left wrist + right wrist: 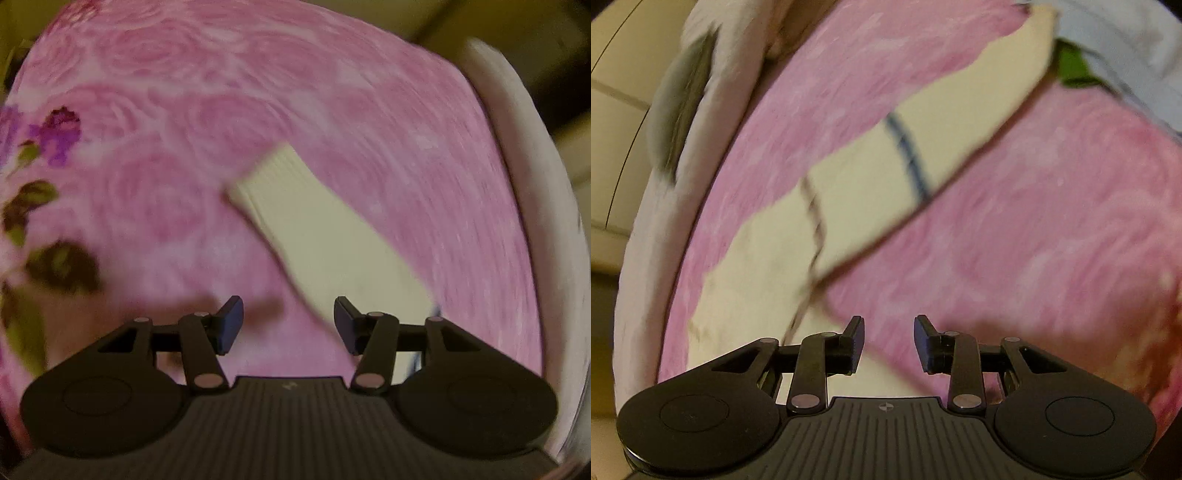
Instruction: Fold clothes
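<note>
Left wrist view: left tool, jaws apart and empty, above the pink floral bedspread; cream sock runs diagonally, ribbed cuff farthest.

Right wrist view: right tool, released, empty, over the sock's near end.

One cream sock, one pink rose-print blanket, one pale blue cloth.

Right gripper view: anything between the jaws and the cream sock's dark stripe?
Only more of the cream sock and pink blanket ahead of the open right gripper; nothing else shows in the right wrist view.
</note>
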